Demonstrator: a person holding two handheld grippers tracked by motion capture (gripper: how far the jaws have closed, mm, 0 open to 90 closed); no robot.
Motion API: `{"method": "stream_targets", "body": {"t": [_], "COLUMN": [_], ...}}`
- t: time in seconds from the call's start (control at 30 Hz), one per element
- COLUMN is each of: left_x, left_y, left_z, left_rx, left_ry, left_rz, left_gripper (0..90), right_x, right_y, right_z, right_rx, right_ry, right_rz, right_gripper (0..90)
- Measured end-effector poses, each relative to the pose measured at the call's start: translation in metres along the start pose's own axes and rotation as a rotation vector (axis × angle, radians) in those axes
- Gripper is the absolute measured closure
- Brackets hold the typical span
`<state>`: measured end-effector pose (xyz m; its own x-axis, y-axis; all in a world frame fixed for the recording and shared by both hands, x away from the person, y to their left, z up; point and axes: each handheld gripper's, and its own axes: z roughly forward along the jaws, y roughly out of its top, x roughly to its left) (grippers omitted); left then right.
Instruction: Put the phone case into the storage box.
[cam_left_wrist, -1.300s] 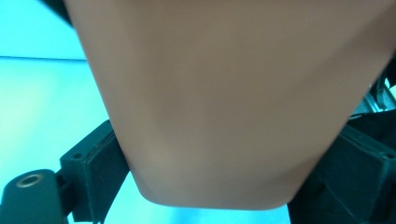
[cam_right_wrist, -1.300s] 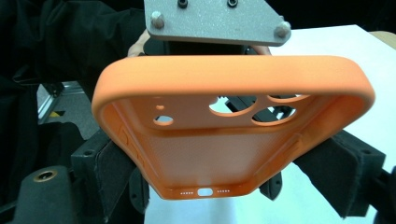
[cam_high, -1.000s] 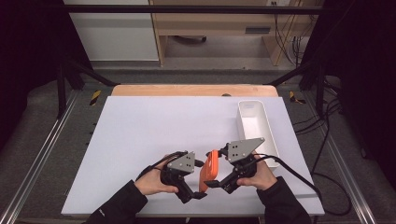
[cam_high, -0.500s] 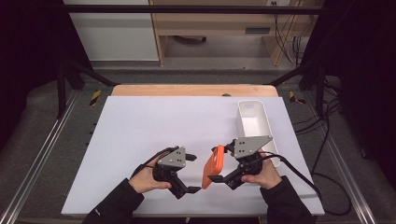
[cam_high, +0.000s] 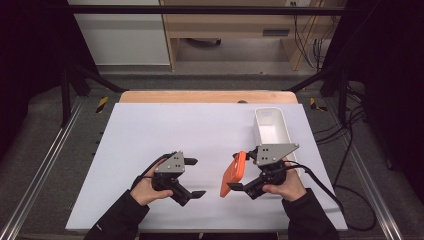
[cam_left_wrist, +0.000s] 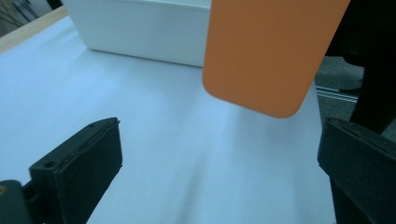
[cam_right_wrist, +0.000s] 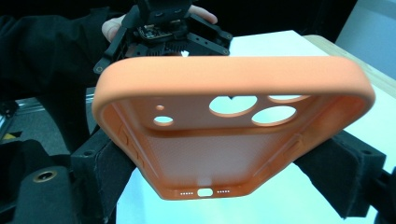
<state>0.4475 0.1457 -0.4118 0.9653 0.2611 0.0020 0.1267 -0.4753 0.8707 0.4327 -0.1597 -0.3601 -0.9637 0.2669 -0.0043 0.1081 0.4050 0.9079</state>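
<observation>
- My right hand-held gripper pinches an orange phone case by its lower sides, jaws pressed in on it, and holds it up on edge above the white worktop.
- In the right gripper view the case shows its hollow inside to me, camera cut-outs at the far end and port slot toward the jaws.
- My left hand-held gripper stands spread with nothing between its jaws, and it faces the case across a short gap.
- In the high view the case lies at about 3 o'clock from my left hand-held gripper; in the left gripper view its smooth back hangs at about 1 o'clock, beyond the jaw tips and not touching them.
- The case's long axis runs from 7 o'clock to 1 o'clock in the high view, so its free end is the far, upper one.
- The right hand is on the case; the left is near but apart.
- The white tray sits at 1 o'clock from the case, just beyond it; I judge that side tight.
- The worktop is bare toward 10 and 11 o'clock, which gives room to swing.
</observation>
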Motion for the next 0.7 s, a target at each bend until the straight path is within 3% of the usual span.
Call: {"method": "stream_targets", "body": {"t": [0.33,0.7], "left_x": [0.012,0.02], "left_y": [-0.015,-0.027], "left_z": [-0.018,-0.035], "left_rx": [-0.012,-0.04], "left_ry": [0.107,0.186], "left_rz": [-0.05,-0.109], "left_gripper": [0.0,0.0], "right_x": [-0.002,-0.006], "right_y": [0.002,0.007], "right_z": [-0.006,-0.018], "right_rx": [0.002,-0.015], "right_ry": [-0.052,-0.139], "right_rz": [0.015,0.044], "right_gripper": [16.1,16.0]}}
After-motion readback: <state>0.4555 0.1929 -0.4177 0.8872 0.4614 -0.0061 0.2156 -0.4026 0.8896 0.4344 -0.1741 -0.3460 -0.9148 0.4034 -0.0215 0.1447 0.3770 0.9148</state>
